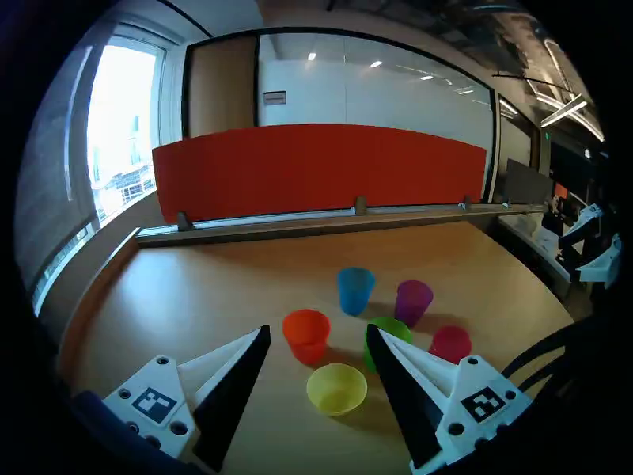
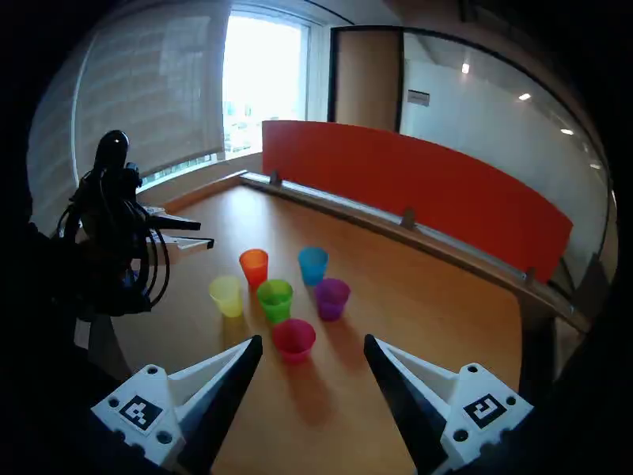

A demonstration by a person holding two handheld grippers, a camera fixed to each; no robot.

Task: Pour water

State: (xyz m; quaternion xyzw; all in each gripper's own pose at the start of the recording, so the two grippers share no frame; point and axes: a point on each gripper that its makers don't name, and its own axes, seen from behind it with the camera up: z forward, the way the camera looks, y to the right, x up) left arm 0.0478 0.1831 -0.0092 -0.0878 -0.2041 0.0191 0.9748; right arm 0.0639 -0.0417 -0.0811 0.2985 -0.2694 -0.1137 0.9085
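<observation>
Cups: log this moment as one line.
left gripper: open, empty | right gripper: open, empty | yellow cup: upright, untouched | pink cup: upright, untouched

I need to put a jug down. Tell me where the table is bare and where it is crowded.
Bare table runs from the blue cup back to the red divider, and from the orange cup out to the window-side edge. Crowded: the cluster of six cups, with narrow gaps.
</observation>
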